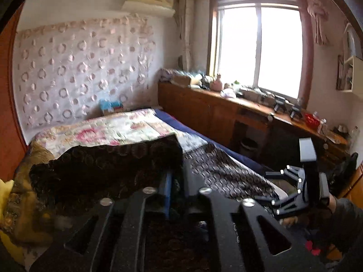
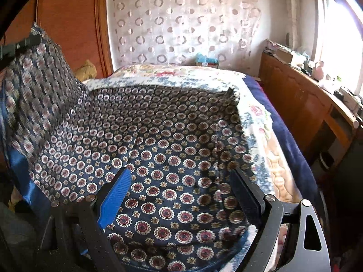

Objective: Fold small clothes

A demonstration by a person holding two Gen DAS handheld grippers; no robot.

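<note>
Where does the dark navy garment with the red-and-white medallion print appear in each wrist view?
Left wrist: the dark navy medallion-print garment hangs backlit at lower centre, pinched in the left gripper.
Right wrist: it spreads across the centre, its left corner lifted.
Shared landmark: the sheer circle-patterned curtain behind the bed.

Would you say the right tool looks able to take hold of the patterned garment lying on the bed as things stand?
Probably yes: the right tool hangs open right over the patterned garment, fingers spread either side of flat cloth, and nothing lies between. The left tool holds one edge lifted off to the side.
</note>
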